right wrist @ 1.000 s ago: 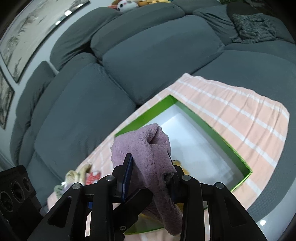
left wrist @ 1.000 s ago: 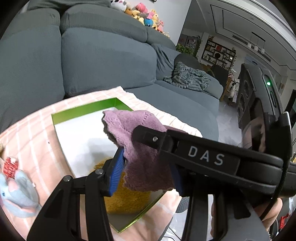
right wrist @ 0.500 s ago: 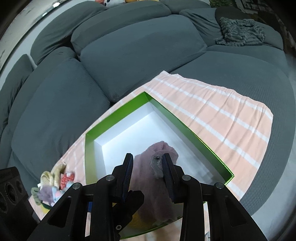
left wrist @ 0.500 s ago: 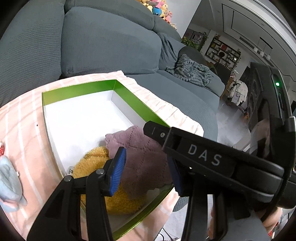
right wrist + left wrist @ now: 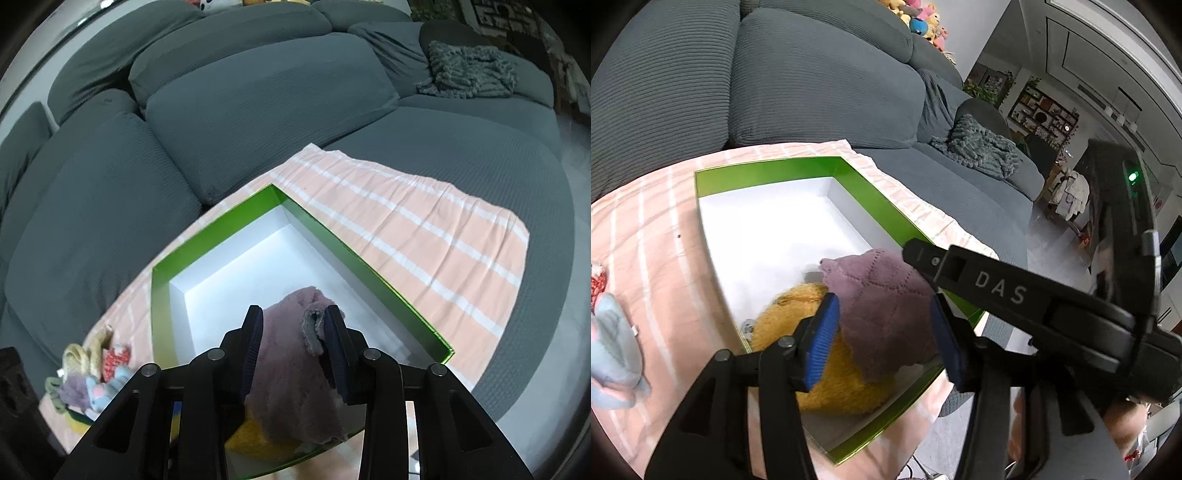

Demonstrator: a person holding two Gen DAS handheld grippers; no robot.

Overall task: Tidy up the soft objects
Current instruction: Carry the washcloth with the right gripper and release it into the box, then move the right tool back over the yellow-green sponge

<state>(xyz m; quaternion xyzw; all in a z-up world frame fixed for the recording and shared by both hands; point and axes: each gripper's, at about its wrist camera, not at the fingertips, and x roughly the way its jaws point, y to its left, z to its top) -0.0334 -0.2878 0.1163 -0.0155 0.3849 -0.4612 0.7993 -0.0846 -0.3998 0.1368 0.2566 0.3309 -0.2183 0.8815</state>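
**Op:** Right wrist view first: my right tool (image 5: 295,345) has its pads narrowed around the purple cloth (image 5: 288,373); whether they grip it, I can't tell. It droops over the yellow plush (image 5: 812,354) inside the green box (image 5: 871,192).

**Second:** Handling?

**Op:** Limp, light, I'd judge; pinch a bunched fold. Left tool (image 5: 882,332) brackets it, wide apart.

One green box (image 5: 871,192) on one striped pink cloth (image 5: 424,221). Inside my box: one purple cloth (image 5: 882,295), one yellow plush (image 5: 798,306). My two grippers, left (image 5: 882,332) and right (image 5: 295,339), two fingers each. Outside the box: one small heap of soft toys (image 5: 92,380), count unclear. One grey sofa (image 5: 258,92), one grey knit throw (image 5: 469,70).
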